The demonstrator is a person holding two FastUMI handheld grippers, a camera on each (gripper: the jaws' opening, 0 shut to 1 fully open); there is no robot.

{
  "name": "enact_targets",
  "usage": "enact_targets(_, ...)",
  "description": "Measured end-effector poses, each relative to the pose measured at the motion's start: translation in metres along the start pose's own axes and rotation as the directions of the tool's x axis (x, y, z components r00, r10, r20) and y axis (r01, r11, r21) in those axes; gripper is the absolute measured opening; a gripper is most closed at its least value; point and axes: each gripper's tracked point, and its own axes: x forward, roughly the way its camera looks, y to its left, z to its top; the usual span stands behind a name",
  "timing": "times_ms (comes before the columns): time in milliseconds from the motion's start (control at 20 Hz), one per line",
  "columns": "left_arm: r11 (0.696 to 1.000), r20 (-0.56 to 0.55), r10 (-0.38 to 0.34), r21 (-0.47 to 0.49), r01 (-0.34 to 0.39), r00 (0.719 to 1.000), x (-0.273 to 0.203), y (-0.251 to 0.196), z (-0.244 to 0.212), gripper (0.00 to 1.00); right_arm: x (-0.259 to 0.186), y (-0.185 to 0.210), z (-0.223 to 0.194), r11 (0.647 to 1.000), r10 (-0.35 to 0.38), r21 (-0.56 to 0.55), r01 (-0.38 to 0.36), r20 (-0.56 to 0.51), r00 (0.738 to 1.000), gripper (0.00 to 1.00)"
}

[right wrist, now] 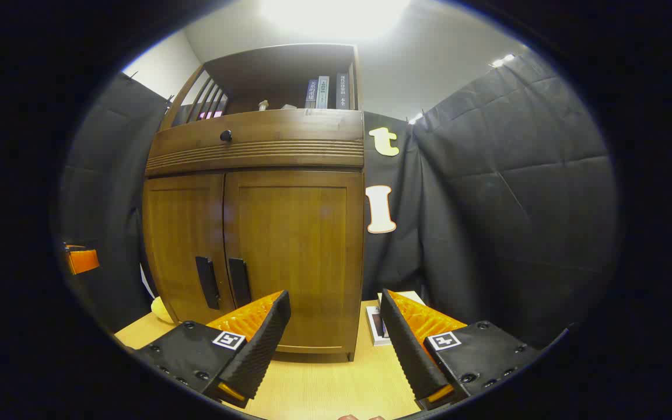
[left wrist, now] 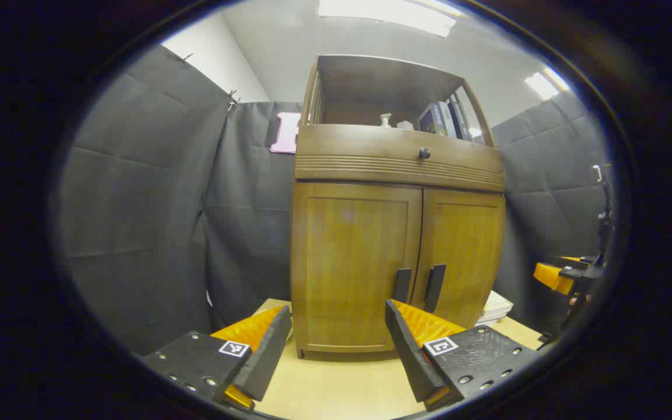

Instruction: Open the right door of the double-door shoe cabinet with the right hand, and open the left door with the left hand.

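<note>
Both doors are shut, and we have not touched a handle yet.

Our left gripper [left wrist: 339, 341] has its fingers spread wide with nothing between them, and our right gripper [right wrist: 336, 338] is the same, wide and empty. Both hang low over the bench [left wrist: 336, 385], near the front of the shoe cabinet [right wrist: 254, 233] but well apart from it. The cabinet stands on the far side of the bench. Its left door [left wrist: 356, 262] and right door [right wrist: 295, 256] meet in the middle, and the left handle [left wrist: 402, 284] and right handle [right wrist: 239, 282] sit just beside each other, low down by that gap. We think the first step is still to come: move the right fingers forward and to the left, close them around the right handle, then pull the door out.
</note>
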Motion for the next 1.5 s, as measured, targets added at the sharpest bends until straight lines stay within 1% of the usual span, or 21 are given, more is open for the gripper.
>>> enact_targets(250, 1.000, -0.015, -0.001, 0.027, 0.002, 1.000, -0.003, 0.013, -0.011, 0.92, -0.001, 0.008, 0.005, 1.000, -0.008, -0.007, 0.008, 0.010, 1.000, 0.97)
enact_targets(300, 0.999, -0.020, -0.007, 0.037, 0.007, 1.000, -0.005, 0.014, -0.012, 0.94, -0.003, 0.008, 0.003, 1.000, -0.010, -0.007, 0.010, 0.008, 1.000, 0.98)
enact_targets(450, 0.997, -0.013, -0.033, 0.064, 0.034, 0.999, -0.009, 0.016, -0.018, 0.93, -0.006, 0.012, 0.004, 1.000, -0.018, -0.004, 0.018, 0.015, 1.000, 0.98)
enact_targets(650, 0.998, -0.028, -0.046, 0.041, 0.047, 0.999, -0.013, 0.024, -0.023, 0.92, -0.009, 0.028, 0.007, 1.000, -0.001, 0.000, 0.001, 0.019, 1.000, 0.97)
enact_targets(800, 0.999, -0.024, -0.026, 0.047, 0.028, 0.999, -0.021, 0.033, -0.029, 0.92, -0.010, 0.042, 0.007, 1.000, 0.025, 0.002, -0.025, 0.024, 0.999, 0.97)
enact_targets(900, 0.999, -0.027, -0.009, 0.034, 0.010, 1.000, -0.032, 0.040, -0.036, 0.92, -0.010, 0.051, 0.006, 0.999, 0.049, 0.010, -0.049, 0.021, 0.999, 0.98)
enact_targets(1000, 1.000, -0.031, 0.005, 0.019, -0.005, 1.000, -0.038, 0.046, -0.040, 0.91, -0.006, 0.059, 0.007, 0.998, 0.064, 0.014, -0.064, 0.021, 0.998, 0.97)
enact_targets(1150, 0.999, -0.039, 0.032, 0.021, -0.032, 0.999, -0.044, 0.056, -0.044, 0.91, 0.001, 0.066, 0.005, 0.996, 0.082, 0.032, -0.082, 0.014, 0.997, 0.98)
enact_targets(1250, 0.999, -0.042, 0.043, 0.015, -0.042, 0.998, -0.048, 0.060, -0.048, 0.91, 0.009, 0.071, 0.003, 0.994, 0.095, 0.045, -0.095, 0.008, 0.995, 0.98)
enact_targets(1400, 0.999, -0.068, 0.040, -0.035, -0.042, 0.997, -0.054, 0.054, -0.060, 0.92, 0.025, 0.082, 0.000, 0.992, 0.113, 0.062, -0.113, 0.004, 0.994, 0.97)
enact_targets(1450, 0.998, -0.074, 0.050, -0.035, -0.053, 0.996, -0.056, 0.054, -0.063, 0.92, 0.031, 0.085, 0.002, 0.991, 0.117, 0.067, -0.118, 0.010, 0.993, 0.97)
enact_targets(1500, 0.998, -0.077, 0.058, -0.027, -0.061, 0.995, -0.057, 0.052, -0.063, 0.94, 0.038, 0.089, 0.002, 0.989, 0.125, 0.074, -0.126, 0.012, 0.992, 0.97)
